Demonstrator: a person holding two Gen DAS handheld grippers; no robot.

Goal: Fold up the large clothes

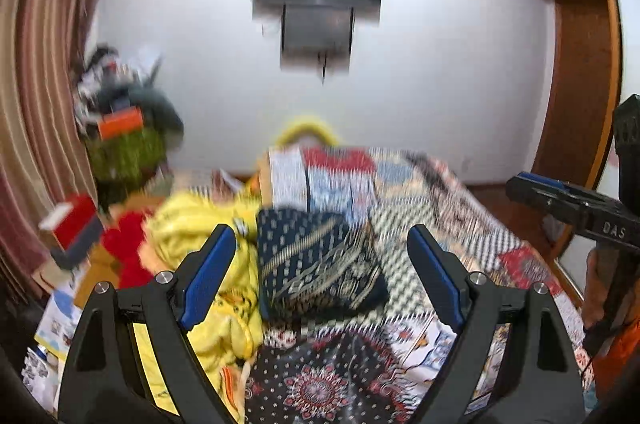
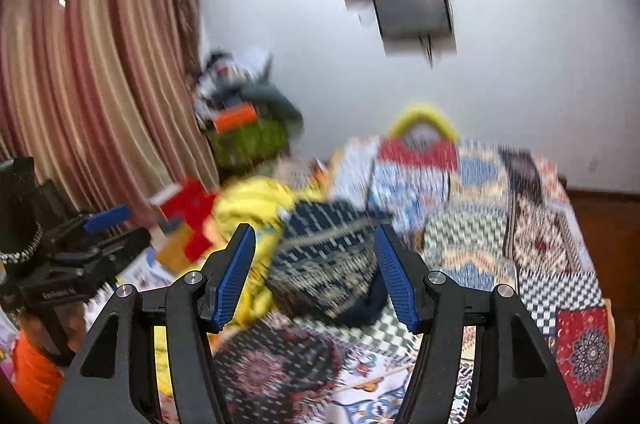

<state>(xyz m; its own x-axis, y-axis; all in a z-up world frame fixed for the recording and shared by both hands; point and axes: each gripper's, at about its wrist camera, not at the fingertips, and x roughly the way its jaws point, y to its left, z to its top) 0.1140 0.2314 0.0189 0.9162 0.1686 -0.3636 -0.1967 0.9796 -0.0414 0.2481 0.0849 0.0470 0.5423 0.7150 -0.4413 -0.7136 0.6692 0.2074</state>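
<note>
Folded navy garment (image 1: pixel 320 260) lay on bed beyond both grippers | left gripper (image 1: pixel 322 272) spread, empty | right gripper (image 2: pixel 314 272) apart, empty

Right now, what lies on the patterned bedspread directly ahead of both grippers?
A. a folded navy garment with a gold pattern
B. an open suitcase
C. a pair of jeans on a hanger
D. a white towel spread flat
A: the folded navy garment with its gold pattern sits on the bedspread beside a crumpled yellow cloth, seen between the open fingers of the left gripper and the right gripper.
</note>
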